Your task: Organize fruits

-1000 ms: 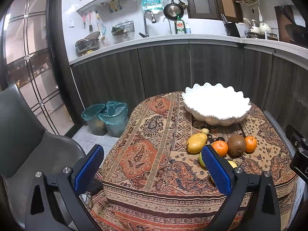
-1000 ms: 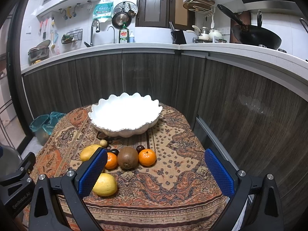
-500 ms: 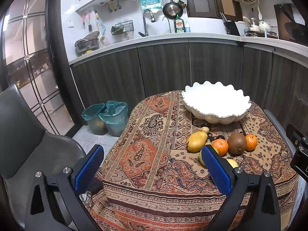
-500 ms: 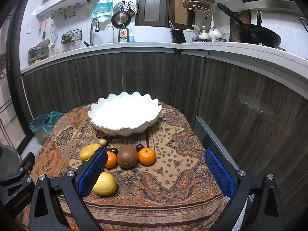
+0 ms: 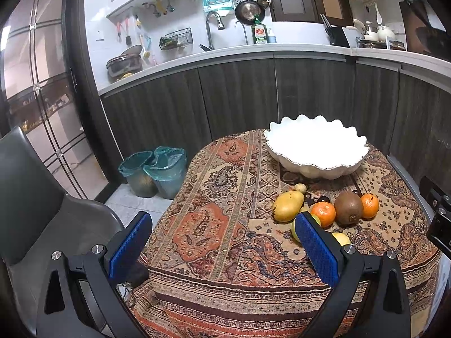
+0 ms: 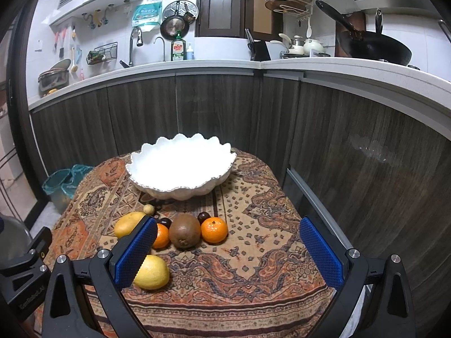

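1. The left gripper [image 5: 222, 242] has its two blue pads spread wide, and it holds nothing.
2. The right gripper [image 6: 228, 250] is spread wide too, and it holds nothing.
3. The white bowl [image 6: 180, 169] with the wavy rim sits at the far edge of the table [image 6: 253, 253]. No fruit shows inside it.
4. All the fruit lies on the patterned cloth, in the middle of the table, just in front of the bowl.
5. There is a yellow mango [image 6: 126, 226], a brown kiwi [image 6: 184, 233] and two oranges. One orange [image 6: 214, 229] is touching the right side of the kiwi. The other orange [image 6: 160, 239] is at the left side of the kiwi, partly hidden by a blue pad.
6. A yellow lemon [image 6: 152, 271] lies nearest to the near edge of the table.
7. A few small dark fruits [image 6: 203, 216] and one small pale fruit [image 6: 148, 209] sit between the bowl and the big fruits.
8. So the job looks like it has not started. It seems every fruit must still go into the bowl.
9. The green bottle [image 6: 178, 48] by the sink says "dish" on its label.
10. The side of the left gripper, seen from the right camera, has white writing, but it is too blurry to read well.
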### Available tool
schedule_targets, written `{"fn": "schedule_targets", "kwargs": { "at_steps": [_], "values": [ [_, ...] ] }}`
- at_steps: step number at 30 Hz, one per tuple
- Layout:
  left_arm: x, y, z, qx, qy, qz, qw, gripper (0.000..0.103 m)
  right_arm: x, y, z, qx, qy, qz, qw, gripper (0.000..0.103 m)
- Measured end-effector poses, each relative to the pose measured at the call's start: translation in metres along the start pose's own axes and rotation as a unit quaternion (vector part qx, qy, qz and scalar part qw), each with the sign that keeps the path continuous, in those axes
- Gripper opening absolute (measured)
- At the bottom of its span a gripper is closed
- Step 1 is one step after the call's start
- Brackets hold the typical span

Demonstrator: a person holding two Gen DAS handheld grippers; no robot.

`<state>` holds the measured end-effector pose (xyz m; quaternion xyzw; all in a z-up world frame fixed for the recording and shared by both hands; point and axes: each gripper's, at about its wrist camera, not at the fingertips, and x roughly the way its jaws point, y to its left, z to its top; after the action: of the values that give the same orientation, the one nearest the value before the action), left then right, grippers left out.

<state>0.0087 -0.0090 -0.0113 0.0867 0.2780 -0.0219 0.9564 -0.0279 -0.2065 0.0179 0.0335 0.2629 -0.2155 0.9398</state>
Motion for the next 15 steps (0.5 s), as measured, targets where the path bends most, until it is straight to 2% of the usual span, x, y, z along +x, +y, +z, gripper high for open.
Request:
{"fn": "schedule_targets", "kwargs": {
  "at_steps": [15],
  "values": [
    [0.031,-0.011,0.011,0.012,0.028,-0.007,0.9995,0.103,0.032,0.001,0.005,-0.005,0.026,0.0,1.0,0.102]
  ]
}}
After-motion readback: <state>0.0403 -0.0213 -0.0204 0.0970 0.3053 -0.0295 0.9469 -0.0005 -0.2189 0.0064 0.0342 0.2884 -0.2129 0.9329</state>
